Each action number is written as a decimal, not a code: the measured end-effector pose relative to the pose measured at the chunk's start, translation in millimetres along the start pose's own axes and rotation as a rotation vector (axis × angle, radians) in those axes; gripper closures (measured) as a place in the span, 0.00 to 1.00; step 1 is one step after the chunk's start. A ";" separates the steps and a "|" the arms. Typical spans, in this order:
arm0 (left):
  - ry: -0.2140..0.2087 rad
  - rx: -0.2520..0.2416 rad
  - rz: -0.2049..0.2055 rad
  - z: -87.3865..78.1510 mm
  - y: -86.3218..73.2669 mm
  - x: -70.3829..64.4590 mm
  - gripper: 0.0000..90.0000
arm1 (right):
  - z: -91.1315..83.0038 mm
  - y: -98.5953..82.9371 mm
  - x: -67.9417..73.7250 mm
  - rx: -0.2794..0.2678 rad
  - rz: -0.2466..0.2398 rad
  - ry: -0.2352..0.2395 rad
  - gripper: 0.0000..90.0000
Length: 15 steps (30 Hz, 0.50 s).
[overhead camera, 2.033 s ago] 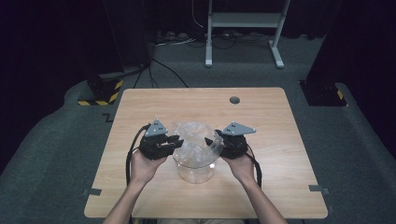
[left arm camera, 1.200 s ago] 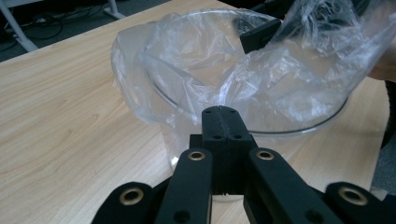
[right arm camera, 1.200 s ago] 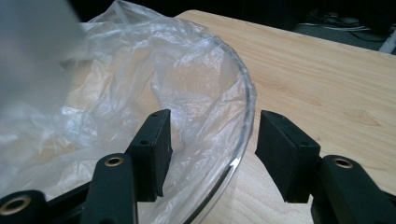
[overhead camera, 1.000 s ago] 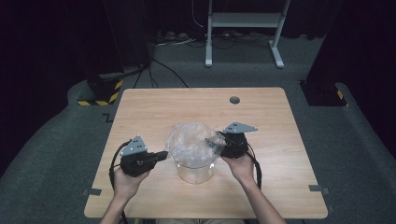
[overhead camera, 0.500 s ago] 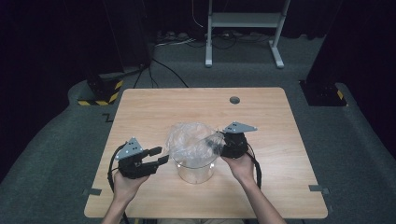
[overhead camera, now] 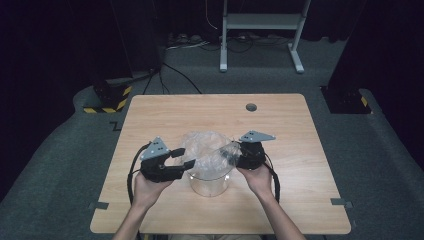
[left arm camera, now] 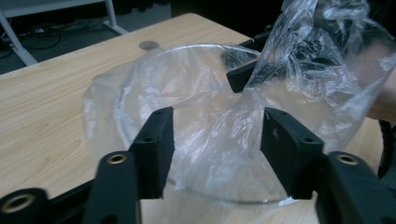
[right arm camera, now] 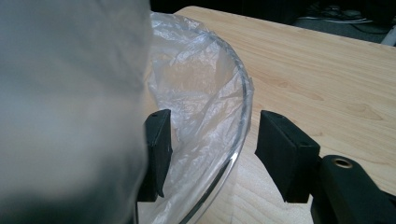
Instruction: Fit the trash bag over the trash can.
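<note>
Loose plastic bag between left claw and bowl

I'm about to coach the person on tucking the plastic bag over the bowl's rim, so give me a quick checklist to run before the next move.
1. Left gripper open and ready: ok. Its jaws stand apart with bag film between them, not clamped.
2. Right gripper at the rim: ok. Its jaws are open and straddle the edge of the bowl.
3. Bag inside the bowl: ok, though part of it bunches up loose above the rim on the right gripper's side.
4. Bag folded over the rim all round: not ok on the near side; the rest cannot tell.
5. Bowl standing flat on the table: ok in the high view.
</note>
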State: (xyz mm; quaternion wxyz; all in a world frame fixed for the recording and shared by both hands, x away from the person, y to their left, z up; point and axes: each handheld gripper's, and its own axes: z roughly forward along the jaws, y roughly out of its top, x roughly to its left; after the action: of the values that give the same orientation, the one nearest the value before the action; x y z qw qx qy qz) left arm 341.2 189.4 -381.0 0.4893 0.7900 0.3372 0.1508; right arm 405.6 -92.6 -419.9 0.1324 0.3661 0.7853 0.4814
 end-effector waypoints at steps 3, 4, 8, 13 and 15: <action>-0.025 0.032 0.008 9.6 4.1 -3.7 0.66 | 0.1 0.0 -0.2 0.002 0.003 0.002 0.50; -0.037 0.040 0.008 11.9 4.9 -4.7 0.72 | 0.1 -0.1 -0.3 0.003 0.005 0.002 0.50; -0.066 0.064 0.047 13.5 6.5 -9.5 0.95 | -0.2 0.4 -0.1 0.010 0.002 -0.003 0.50; -0.087 0.049 0.076 5.8 3.3 -14.9 1.00 | -0.7 -0.1 -1.0 0.014 0.003 -0.003 0.49; -0.101 0.039 0.083 1.9 0.9 -16.2 1.00 | -0.6 -0.1 -0.7 0.014 0.004 -0.004 0.49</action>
State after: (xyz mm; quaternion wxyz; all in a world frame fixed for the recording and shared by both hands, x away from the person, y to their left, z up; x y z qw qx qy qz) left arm 330.9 176.9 -379.6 0.4837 0.8193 0.2816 0.1243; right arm 405.7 -93.6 -419.8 0.1305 0.3698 0.7875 0.4755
